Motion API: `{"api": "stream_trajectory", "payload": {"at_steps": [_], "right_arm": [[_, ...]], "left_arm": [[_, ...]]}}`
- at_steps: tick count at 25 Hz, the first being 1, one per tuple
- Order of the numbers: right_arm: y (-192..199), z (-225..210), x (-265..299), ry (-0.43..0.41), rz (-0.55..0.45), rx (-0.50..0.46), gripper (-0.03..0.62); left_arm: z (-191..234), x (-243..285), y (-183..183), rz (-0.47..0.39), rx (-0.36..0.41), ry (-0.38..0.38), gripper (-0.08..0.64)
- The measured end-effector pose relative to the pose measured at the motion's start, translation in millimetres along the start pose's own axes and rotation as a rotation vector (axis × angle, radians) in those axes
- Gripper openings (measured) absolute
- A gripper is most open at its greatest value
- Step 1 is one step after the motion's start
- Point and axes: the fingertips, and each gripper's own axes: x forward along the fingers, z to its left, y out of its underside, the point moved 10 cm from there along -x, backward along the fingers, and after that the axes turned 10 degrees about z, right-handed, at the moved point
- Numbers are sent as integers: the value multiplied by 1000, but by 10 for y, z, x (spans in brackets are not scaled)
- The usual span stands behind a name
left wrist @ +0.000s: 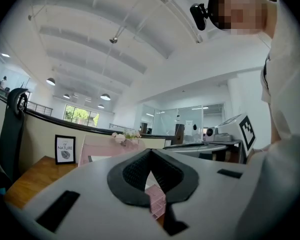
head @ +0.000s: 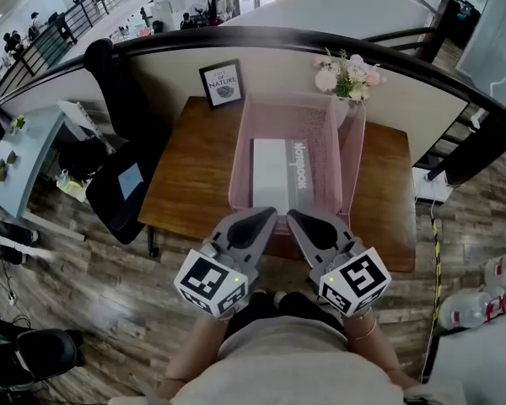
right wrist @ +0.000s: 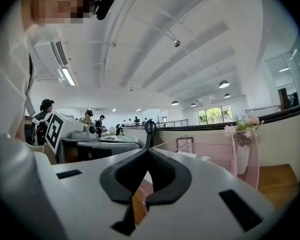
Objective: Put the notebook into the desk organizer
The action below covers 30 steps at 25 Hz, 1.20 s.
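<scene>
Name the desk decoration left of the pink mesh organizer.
The black-framed NATURE print; the white-pink flower bunch stands at the pink mesh organizer's back right corner.

**Pink mesh, brown wood, grey shells**

Ahead of both grippers, the organizer (head: pixel 354 142) is showing pale pink mesh. The notebook (head: pixel 270 171) inside it is showing white beside a grey, lettered strip. The desk (head: pixel 185 184) beneath is glowing warm brown. The left gripper (head: pixel 268 216) and right gripper (head: pixel 295 218) are wearing light grey shells, black pads (left wrist: pixel 140 171) and black-and-white square-patterned cubes (head: pixel 211 283). Beyond the organizer, flowers (head: pixel 347 76) are showing pink and white.
</scene>
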Motion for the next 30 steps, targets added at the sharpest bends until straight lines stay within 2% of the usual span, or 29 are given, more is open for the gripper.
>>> {"api": "stream_trajectory", "payload": {"at_steps": [14,30], "right_arm": [[95,17,-6,-15,22,-1,12],[130,28,26,-14,36,0,12]], "left_arm": [[-27,28,86,72,15,-42,12],[7,53,155,90,4,-45,12]]}}
